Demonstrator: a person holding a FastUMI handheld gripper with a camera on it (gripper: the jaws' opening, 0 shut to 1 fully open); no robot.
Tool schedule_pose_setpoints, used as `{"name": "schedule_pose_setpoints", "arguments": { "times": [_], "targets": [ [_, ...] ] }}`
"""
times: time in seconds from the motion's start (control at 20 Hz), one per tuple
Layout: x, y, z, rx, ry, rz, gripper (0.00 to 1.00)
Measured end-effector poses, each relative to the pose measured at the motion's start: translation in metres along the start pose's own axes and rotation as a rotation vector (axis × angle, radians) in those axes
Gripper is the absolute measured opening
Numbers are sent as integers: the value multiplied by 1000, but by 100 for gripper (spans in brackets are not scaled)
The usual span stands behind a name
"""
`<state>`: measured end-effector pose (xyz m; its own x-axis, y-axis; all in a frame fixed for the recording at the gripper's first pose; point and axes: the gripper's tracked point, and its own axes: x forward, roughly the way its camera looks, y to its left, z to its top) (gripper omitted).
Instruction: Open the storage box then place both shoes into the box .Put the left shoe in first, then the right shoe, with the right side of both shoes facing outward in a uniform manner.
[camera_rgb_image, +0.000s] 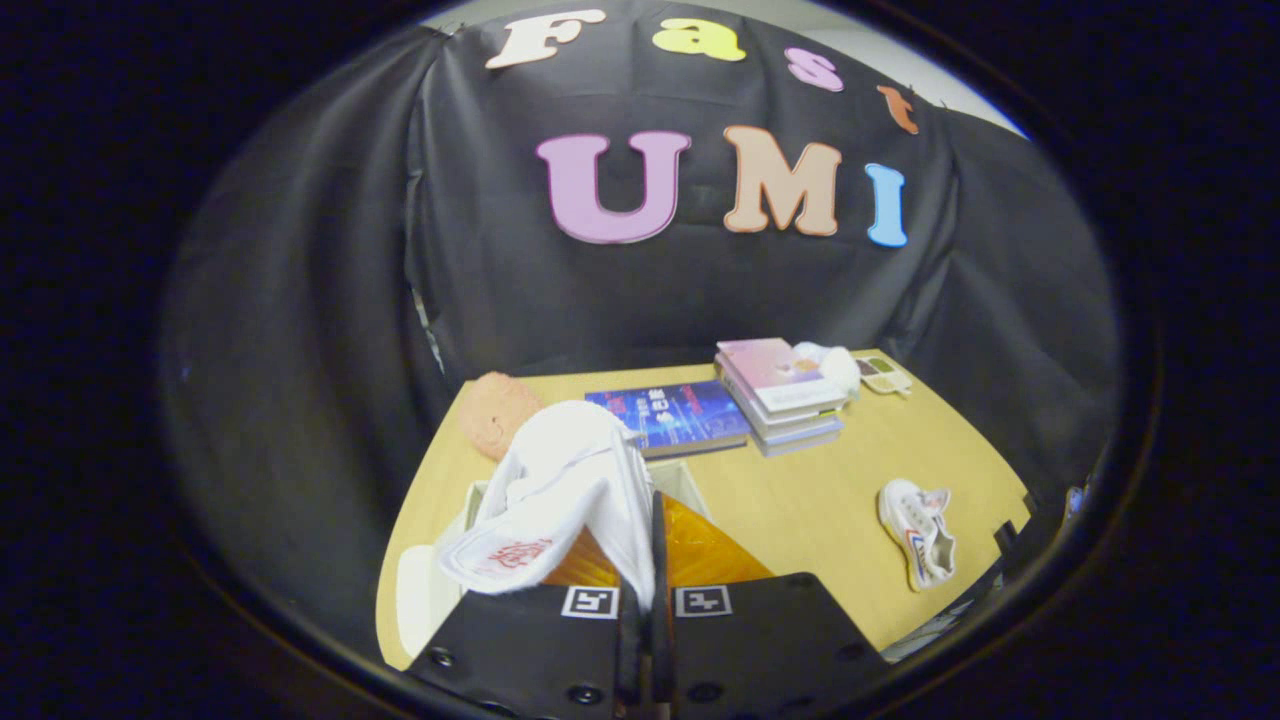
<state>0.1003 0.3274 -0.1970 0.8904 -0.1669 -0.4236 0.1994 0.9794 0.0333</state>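
My gripper (646, 600) is shut on a white shoe (560, 480); both fingers pinch its thin upper edge. The shoe hangs tilted just ahead of the fingers, and a red pattern shows on its lower end. Under and behind it sits the storage box (690, 490), with a white rim and an orange see-through panel (705, 555). The held shoe hides most of the box's inside. A second white shoe (920, 530) with red and blue stripes lies on its side on the wooden table (800, 500), off to the right of the fingers.
Beyond the box lie a blue book (670, 415) and a stack of books (785, 395). A white bundle (832, 365) and a small tray (885, 375) sit behind the stack. A pink rounded object (495, 410) rests at the table's far left corner. Black cloth walls surround the table.
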Motion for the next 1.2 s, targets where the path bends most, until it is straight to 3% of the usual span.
{"name": "schedule_pose_setpoints", "arguments": {
  "times": [0.45,0.6,0.85,1.0,1.1,1.2],
  "targets": [
    [30,24,-50,-72,166,15,13],
    [34,40,-68,-53,257,83,23],
    [24,51,-90,-41,360,189,29],
    [13,72,-62,49,282,304,71],
    [1,71,-37,98,229,333,99],
    [-7,56,-20,116,196,335,100]
  ]
}}
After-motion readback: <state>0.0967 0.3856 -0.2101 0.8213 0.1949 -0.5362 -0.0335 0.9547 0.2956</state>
